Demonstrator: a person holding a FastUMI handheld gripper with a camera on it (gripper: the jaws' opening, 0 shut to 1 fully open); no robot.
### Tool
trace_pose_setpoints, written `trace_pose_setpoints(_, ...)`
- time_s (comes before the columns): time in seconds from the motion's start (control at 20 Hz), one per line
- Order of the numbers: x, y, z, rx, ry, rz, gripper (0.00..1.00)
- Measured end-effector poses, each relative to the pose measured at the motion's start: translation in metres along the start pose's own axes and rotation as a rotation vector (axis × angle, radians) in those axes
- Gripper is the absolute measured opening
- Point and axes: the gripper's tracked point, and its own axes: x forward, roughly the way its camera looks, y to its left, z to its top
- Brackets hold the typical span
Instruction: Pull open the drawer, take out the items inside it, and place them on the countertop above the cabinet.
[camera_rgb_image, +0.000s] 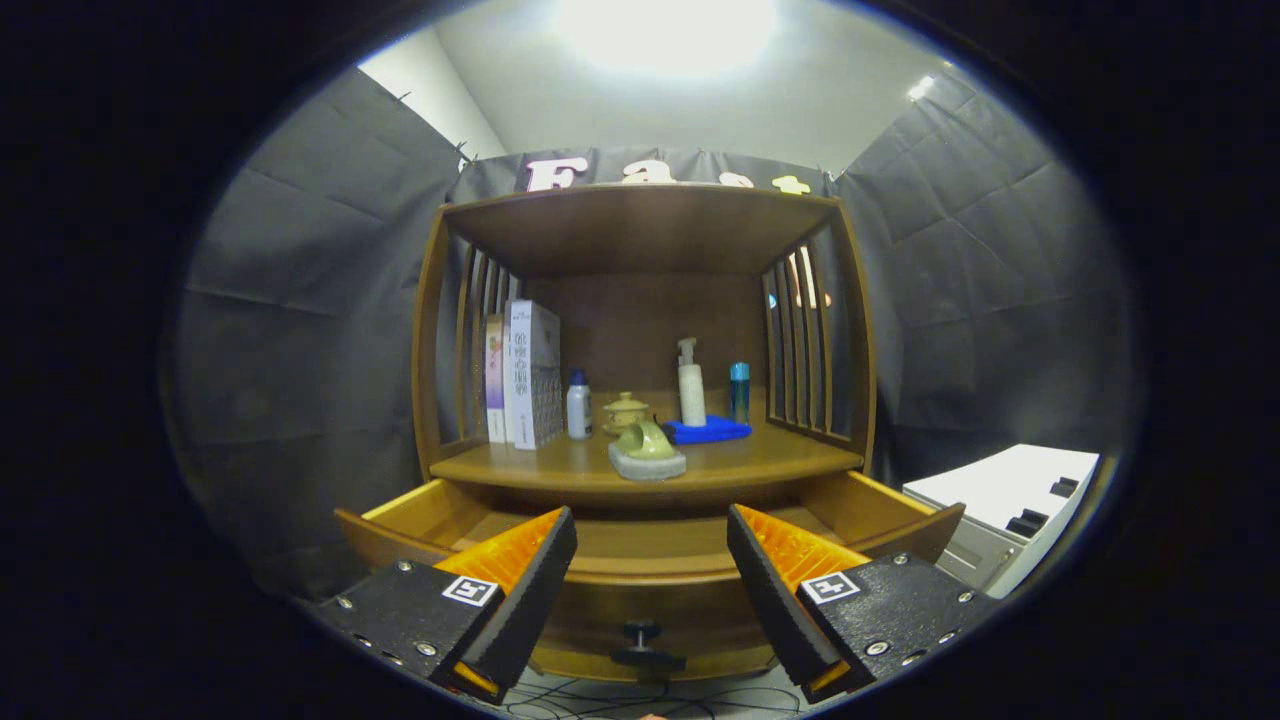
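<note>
The wooden cabinet's drawer (650, 560) stands pulled open, its dark knob (642, 640) low between my fingers. What I can see of its inside shows only bare wood. On the countertop (560, 465) above it, near the front edge, lies a grey-green ornament (646, 452) on a flat base. My gripper (650, 560) is open, held back from the drawer front, its fingers wide apart on either side of the drawer with nothing between them.
Further back on the countertop stand books (525, 375), a small white bottle (578, 405), a lidded cup (625, 410), a pump bottle (691, 385), a blue bottle (739, 392) and a blue cloth (708, 430). A white unit (1010, 500) stands to the right. Cables (640, 695) lie on the floor.
</note>
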Motion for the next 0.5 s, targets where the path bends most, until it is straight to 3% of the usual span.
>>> trace_pose_setpoints(0.5, -0.01, 0.01, -0.071, -0.081, 0.093, 0.023, 0.94)
